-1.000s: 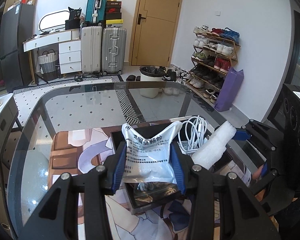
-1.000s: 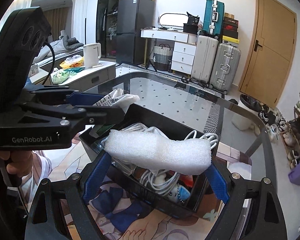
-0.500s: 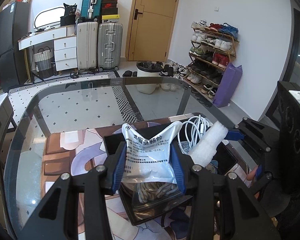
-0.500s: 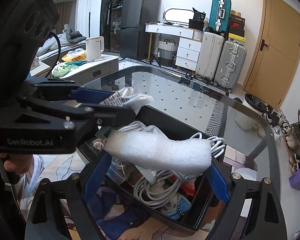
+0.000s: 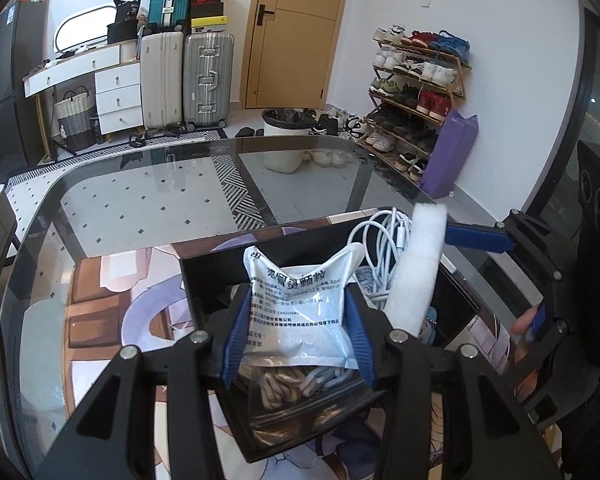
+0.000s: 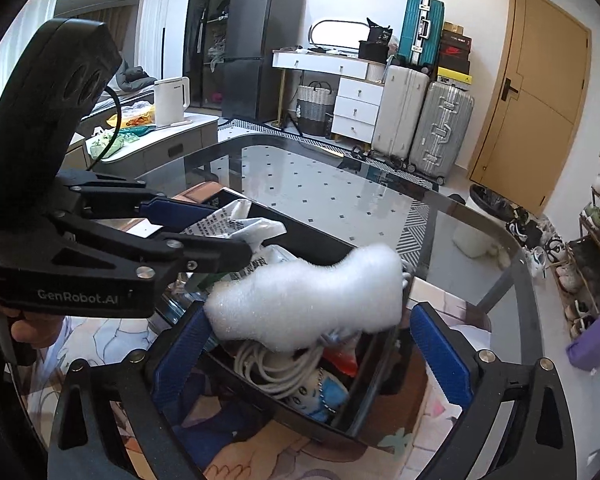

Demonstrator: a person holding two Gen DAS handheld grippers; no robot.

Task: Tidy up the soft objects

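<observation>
White walls, wooden door [image 5: 296,32], shoe rack [image 5: 416,92], suitcases [image 5: 188,76], black fridge [image 6: 256,52], glass table [image 5: 148,200]

Two suitcases [image 5: 186,80] flank a wooden door [image 5: 296,36]; shoe rack [image 5: 416,92] against the wall.

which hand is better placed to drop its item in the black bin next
Right, probably. The right gripper already stands open, its pads apart from the white foam piece, which hangs over the black bin. The left gripper is clamped on the white packet.
</observation>
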